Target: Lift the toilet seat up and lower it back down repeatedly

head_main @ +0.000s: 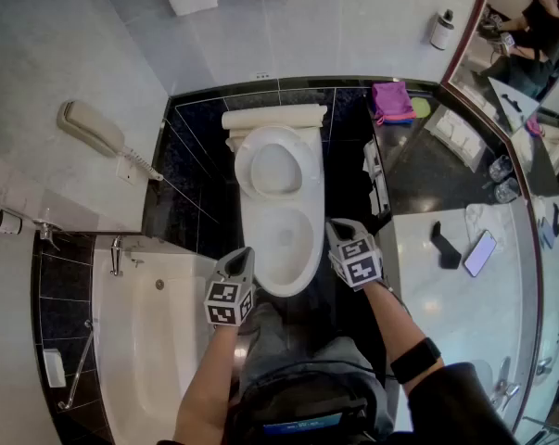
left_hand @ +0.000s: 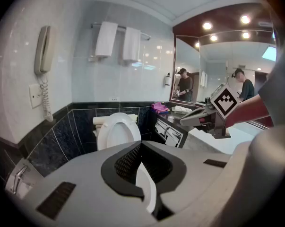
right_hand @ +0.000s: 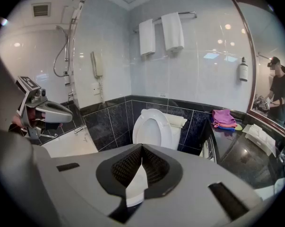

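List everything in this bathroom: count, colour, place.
toilet: one, white, centre, against the black tiles
toilet seat: one, white, raised against the tank
towels: two, white, on the wall rail above the toilet
wall phone: one, beige, left wall
bathtub: one, white, left of the toilet
cloth: one, pink, dark counter right of the tank
soap bottle: one, white, wall beside the mirror
mobile phone: one, pale, white counter at right
left gripper: one, grey, shut, left of the bowl's front
right gripper: one, grey, shut, right of the bowl
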`<state>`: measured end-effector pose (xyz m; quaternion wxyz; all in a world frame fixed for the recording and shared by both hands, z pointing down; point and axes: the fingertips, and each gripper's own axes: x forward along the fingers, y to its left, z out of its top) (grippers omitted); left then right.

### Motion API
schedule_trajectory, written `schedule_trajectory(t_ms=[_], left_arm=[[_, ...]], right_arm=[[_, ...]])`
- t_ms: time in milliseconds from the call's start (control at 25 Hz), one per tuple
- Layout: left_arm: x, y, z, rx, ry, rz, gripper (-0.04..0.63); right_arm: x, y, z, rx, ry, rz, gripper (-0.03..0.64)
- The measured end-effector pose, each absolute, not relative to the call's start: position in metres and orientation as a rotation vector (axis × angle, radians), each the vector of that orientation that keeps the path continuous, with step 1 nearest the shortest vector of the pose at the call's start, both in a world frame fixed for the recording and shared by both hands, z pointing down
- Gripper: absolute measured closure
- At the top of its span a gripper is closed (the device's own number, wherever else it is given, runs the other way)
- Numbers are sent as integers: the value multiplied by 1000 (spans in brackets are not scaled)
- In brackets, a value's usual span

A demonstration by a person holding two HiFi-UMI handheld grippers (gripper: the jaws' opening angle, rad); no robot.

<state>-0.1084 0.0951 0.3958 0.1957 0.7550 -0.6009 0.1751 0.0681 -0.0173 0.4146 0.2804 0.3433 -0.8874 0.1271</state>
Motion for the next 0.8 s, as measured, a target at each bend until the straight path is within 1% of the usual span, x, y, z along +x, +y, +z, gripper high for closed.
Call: schedule_trajectory(t_ms=[120, 200, 360, 560, 680, 800], left_arm=[[-120, 66, 409, 2131, -1659, 521, 600], [-126, 44, 419, 2144, -1642, 538, 600], [-139, -7, 435, 2163, -1632, 545, 600], [-149, -60, 458, 2168, -1613, 538, 600], [-152, -86, 479, 2171, -1600, 543, 600], [-154, -107, 498, 2168, -1585, 536, 600]], right_arm=[[34, -55, 420, 909, -2369, 288, 595], [13, -83, 423, 895, -2363, 224, 579], [-24, -143, 435, 842, -2338, 66, 524], [-59, -216, 467, 801, -2280, -83, 436], [-74, -258, 480, 801, -2235, -164, 416], [-87, -291, 500, 803, -2218, -180, 414]])
